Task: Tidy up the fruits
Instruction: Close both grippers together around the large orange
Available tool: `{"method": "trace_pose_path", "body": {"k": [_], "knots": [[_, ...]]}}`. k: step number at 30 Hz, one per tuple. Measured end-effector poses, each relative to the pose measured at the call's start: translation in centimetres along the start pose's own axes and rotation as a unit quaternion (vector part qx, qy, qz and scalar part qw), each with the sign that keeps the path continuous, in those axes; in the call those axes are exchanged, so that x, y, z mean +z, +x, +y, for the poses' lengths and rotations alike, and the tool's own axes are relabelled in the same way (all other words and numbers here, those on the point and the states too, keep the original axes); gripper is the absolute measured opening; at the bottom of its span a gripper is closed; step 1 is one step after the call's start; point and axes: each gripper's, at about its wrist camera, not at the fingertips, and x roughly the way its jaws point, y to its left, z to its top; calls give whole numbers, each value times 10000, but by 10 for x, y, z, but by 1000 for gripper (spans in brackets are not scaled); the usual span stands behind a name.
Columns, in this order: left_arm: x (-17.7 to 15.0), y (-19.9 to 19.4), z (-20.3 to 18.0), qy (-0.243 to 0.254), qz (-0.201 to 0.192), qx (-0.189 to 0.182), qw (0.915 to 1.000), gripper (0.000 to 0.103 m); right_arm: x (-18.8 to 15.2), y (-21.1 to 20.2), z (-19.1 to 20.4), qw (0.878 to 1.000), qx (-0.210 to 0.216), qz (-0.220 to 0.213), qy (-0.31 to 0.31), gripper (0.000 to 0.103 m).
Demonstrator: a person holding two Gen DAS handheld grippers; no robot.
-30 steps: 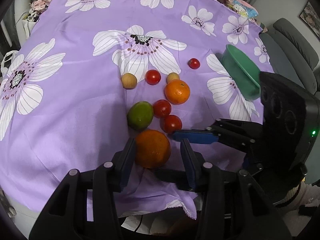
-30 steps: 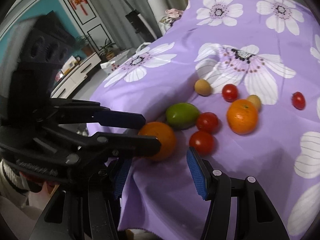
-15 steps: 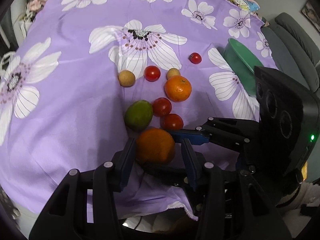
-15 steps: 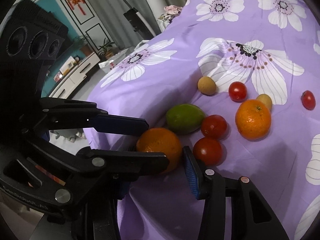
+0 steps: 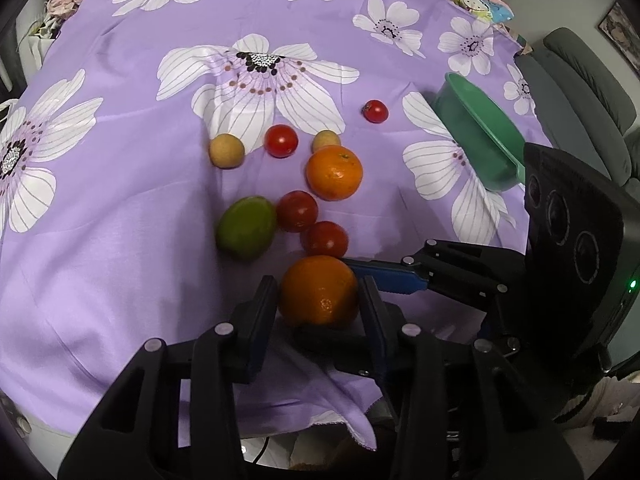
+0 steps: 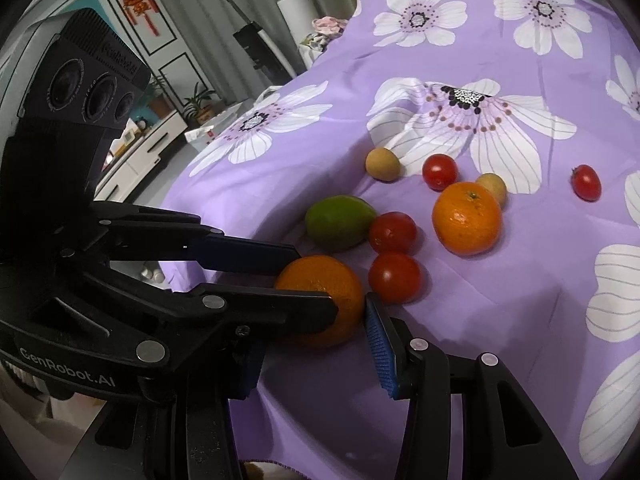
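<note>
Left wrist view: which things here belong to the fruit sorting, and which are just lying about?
Job:
- near orange, between the closing left gripper jaws
- far orange
- green fruit
- four tomatoes, e.g.
- two tan fruits, e.g.
- green bowl, probably the target
- right gripper, also at the near orange

Lying about:
- floral cloth
- grey sofa
- cartoon packet

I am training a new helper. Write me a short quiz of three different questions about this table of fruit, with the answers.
1. How many red tomatoes lie on the purple cloth?
2. True or false: both oranges lie inside the green bowl.
3. Which fruit lies alone, closest to the bowl? A. green fruit B. tomato C. orange

Key: 1. four; 2. false, both are on the cloth; 3. B
</note>
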Motion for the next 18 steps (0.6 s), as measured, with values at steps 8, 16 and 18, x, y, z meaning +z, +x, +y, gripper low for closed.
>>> {"method": "trace_pose_path", "body": {"k": [8, 16, 18], "knots": [[2, -5, -19, 168, -131, 16, 9998, 41, -5, -17, -2, 9997, -91, -198, 53, 48], [10, -13, -40, 373, -399, 13, 9985, 41, -4, -42, -5, 9982, -245, -549, 44, 48], [13, -13, -46, 422, -421, 22, 9982, 41, -4, -47, -7, 9976, -288, -620, 75, 48]]}}
